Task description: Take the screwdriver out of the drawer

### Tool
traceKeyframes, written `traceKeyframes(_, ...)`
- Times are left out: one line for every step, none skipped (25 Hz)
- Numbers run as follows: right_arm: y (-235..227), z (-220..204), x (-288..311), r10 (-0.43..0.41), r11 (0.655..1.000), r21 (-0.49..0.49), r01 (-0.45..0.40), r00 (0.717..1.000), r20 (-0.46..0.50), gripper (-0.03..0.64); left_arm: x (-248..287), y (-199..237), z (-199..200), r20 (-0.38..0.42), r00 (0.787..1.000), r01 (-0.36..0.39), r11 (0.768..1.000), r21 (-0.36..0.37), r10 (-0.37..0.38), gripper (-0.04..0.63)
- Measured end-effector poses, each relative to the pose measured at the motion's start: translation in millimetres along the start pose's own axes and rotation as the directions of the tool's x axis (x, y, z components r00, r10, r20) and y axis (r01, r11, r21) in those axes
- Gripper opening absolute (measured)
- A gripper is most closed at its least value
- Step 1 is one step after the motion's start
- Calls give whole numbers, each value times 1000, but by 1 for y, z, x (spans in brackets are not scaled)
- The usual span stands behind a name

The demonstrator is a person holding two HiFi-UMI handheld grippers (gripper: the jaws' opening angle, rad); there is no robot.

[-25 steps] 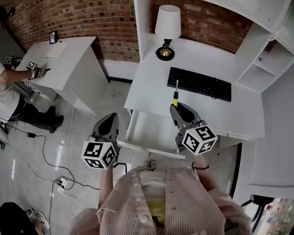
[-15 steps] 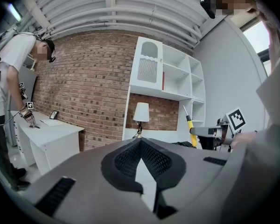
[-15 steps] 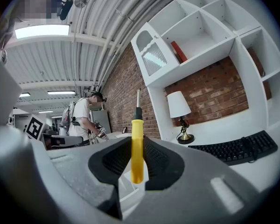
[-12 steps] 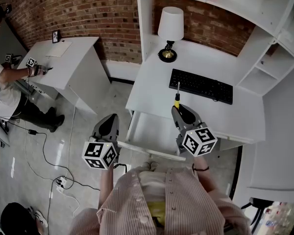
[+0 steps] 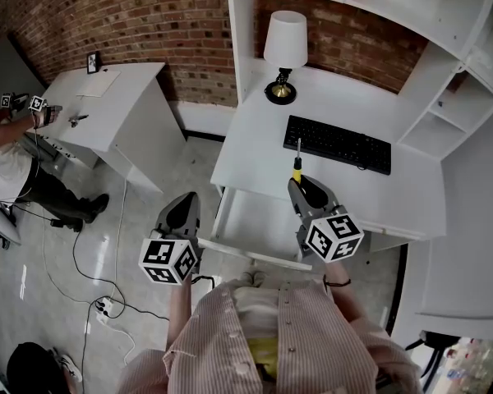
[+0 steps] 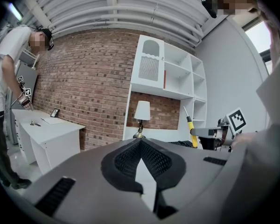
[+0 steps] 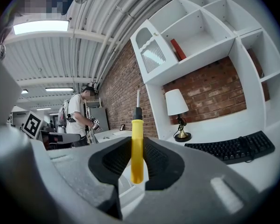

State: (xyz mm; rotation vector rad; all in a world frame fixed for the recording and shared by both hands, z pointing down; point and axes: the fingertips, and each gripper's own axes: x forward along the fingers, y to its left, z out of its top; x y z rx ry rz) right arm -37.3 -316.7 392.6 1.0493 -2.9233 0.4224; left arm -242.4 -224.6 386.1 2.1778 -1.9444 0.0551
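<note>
The right claw (image 5: 302,187) clenches the stiff, probably light screwdriver (image 7: 137,143) by its slick-looking yellow handle (shaft toward twelve o'clock); the left claw (image 5: 181,209) is closed, empty.

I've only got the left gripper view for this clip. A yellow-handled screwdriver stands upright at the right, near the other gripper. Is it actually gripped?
Observer: Yes. In the right gripper view the right tongs are shut on the screwdriver, on its yellow handle, with the shaft pointing up.
Operator: Is the drawer open? I can't see it.
Observer: The head view shows the drawer pulled out beneath the desk. The screwdriver appears over the desk's front edge, not in the drawer.
Operator: Where do my left tongs sit?
Observer: The left tongs hover left of the drawer, over the floor, apart from it.
</note>
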Motion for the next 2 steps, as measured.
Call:
traceKeyframes(0,0,0,-1,1000,-1,1,1000,-2,80,1,0,0,-1,1000,1,1000,0,-1,0)
traceKeyframes(-1,-1,1,-2,1000,-3,2,1000,-4,80,1,0,-1,-3,1000,2,1000,-1,-2,0)
